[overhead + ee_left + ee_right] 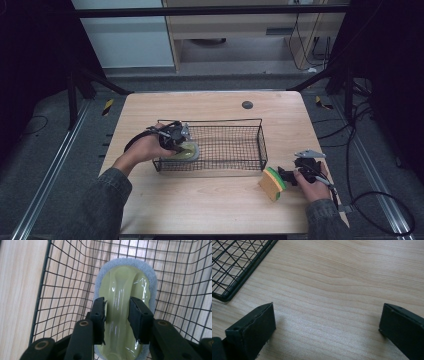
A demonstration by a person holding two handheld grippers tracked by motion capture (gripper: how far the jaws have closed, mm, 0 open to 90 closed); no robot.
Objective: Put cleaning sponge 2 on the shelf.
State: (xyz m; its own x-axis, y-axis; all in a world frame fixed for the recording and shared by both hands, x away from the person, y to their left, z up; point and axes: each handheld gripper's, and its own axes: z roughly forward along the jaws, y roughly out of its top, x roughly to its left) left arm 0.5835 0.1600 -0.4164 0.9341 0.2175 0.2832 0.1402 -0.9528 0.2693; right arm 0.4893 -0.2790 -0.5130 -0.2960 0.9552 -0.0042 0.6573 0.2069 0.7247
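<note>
High overhead; gripper views close, sharing basket (260,131)

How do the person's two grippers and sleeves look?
Both the left gripper and the right gripper are black, each with two flat-faced jaws and a grey three-cornered top plate. A black cable trails from the right one. The sleeves are dark grey.

The left gripper (176,142) reached forward from a bent forearm with its jaws nearly closed, while the right gripper (295,175) pointed leftward, jaws spread wide.
</note>
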